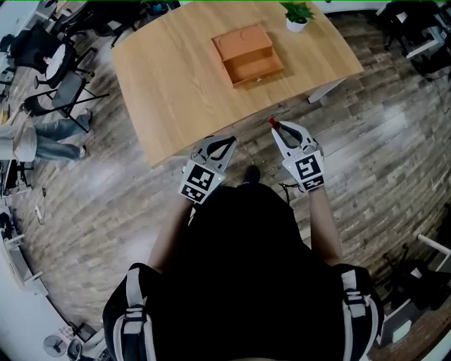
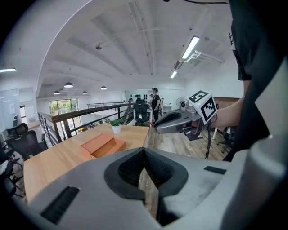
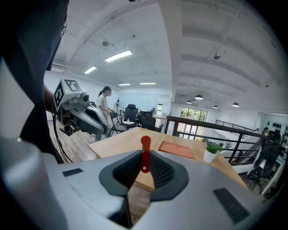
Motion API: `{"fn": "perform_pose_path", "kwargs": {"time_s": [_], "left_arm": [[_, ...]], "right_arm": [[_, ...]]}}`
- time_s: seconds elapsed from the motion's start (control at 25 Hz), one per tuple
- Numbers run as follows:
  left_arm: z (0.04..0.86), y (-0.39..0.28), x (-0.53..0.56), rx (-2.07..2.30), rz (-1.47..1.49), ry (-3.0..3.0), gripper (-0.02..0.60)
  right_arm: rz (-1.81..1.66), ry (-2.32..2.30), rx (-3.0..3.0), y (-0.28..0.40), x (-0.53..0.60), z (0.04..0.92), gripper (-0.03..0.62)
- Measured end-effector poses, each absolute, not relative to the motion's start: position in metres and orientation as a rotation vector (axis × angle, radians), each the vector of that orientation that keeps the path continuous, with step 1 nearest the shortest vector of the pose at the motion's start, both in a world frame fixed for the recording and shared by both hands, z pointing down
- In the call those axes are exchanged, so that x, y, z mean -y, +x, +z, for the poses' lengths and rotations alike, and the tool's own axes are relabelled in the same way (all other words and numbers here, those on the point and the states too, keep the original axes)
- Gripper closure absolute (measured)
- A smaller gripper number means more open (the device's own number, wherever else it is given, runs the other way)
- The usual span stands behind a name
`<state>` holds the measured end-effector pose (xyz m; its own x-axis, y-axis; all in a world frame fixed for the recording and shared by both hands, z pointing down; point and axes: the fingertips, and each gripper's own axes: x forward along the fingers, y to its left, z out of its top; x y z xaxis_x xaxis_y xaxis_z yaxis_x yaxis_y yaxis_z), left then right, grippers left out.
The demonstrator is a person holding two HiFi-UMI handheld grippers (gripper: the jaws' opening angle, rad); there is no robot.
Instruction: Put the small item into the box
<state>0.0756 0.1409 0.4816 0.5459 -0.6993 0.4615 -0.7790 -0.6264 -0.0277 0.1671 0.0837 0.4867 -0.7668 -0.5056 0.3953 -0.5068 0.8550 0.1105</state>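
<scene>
Since the small, slender red plastic piece (image 3: 145, 144) is pinched upright by its lower end between the closed jaws of your right gripper (image 3: 144, 158), with its rounded top standing clear above them, you have a sensible hold on it. It looks light, stiff and smooth, so I judge it more likely to pivot or slide out of a loose pinch than to bend or break. In the head view it shows as a red tip at the lower centre of the frame, just off the near edge of the light wooden table (image 1: 176, 92). It is well apart from the orange-brown wooden box (image 1: 248, 55) at upper centre, whose lower tray looks open toward you. Your left gripper (image 2: 144, 155) has its jaws pressed together with nothing between them. A small green plant in a white pot (image 1: 297, 15) stands at the top of the frame, right of the box. No brand, label or legible writing shows anywhere; the only print is the black-and-white square markers on the gripper cubes.
</scene>
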Motion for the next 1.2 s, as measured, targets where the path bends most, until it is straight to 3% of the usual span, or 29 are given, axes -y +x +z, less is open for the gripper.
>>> {"fn": "perform_pose_path", "kwargs": {"time_s": [0.36,1.2], "left_arm": [[0.484,0.107,-0.126,1.245,0.68,2.598,0.558],[0.487,0.114,-0.066,1.2,0.66,2.631,0.558]], "right_arm": [[0.004,0.721,2.623,0.192,-0.062,0.491,0.526],[0.077,0.82,2.563,0.22,-0.032,0.503,0.526]]}}
